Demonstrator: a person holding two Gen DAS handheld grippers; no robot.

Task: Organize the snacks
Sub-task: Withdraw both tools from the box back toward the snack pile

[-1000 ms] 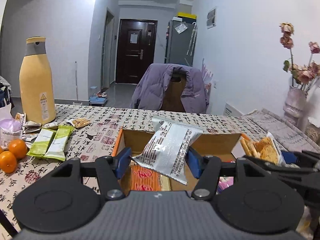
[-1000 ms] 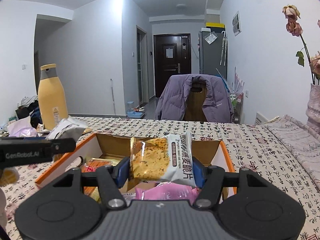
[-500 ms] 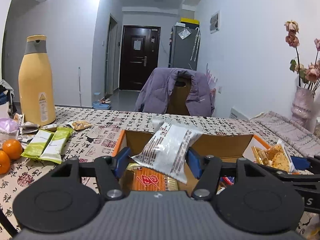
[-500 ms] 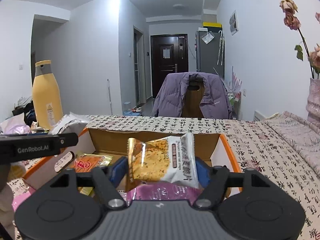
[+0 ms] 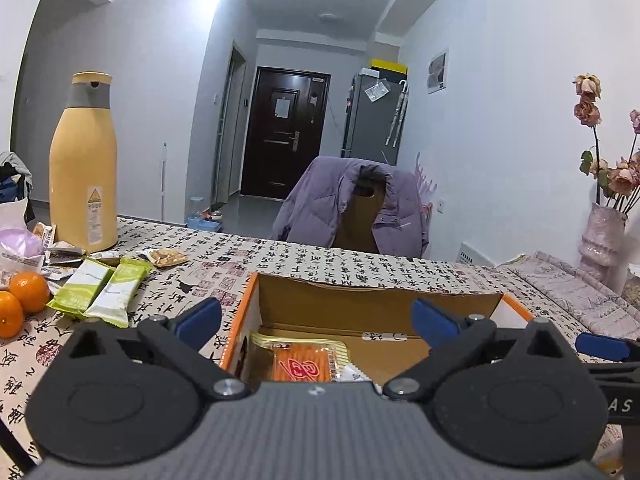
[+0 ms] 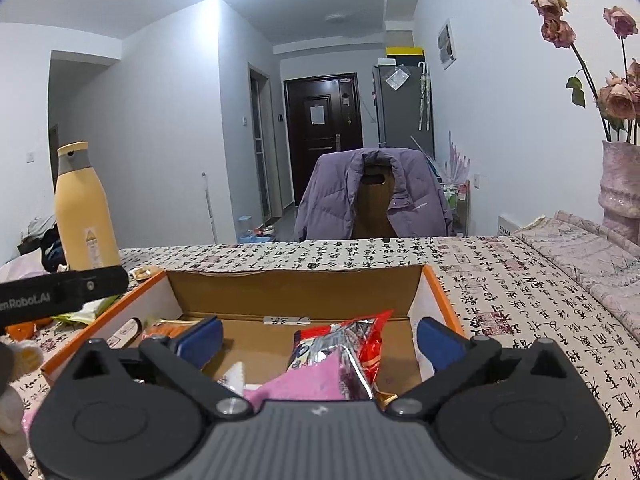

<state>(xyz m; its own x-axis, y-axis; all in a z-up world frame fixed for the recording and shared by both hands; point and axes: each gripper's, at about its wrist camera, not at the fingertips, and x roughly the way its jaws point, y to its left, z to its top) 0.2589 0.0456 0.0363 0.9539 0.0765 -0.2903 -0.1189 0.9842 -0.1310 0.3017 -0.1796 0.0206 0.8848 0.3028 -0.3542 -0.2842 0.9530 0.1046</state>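
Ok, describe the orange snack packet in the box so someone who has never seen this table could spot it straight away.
Start at the open cardboard box with the orange rim, in the middle of the table with the calligraphy-print cloth. Look down at the box floor near its left wall: the orange snack packet lies flat there. It alone is orange with a big red character, framed by a golden wrapper edge; the packets outside the box to the left are green.

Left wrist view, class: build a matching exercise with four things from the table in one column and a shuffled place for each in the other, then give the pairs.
Things:
1. yellow flask
2. oranges
3. orange cracker pack
4. green packets

Places:
A. inside the cardboard box
B. at the left edge, beside the green packets
C. upright at the table's far left
D. flat on the tablecloth, left of the box

Pairs: 1-C, 2-B, 3-A, 4-D
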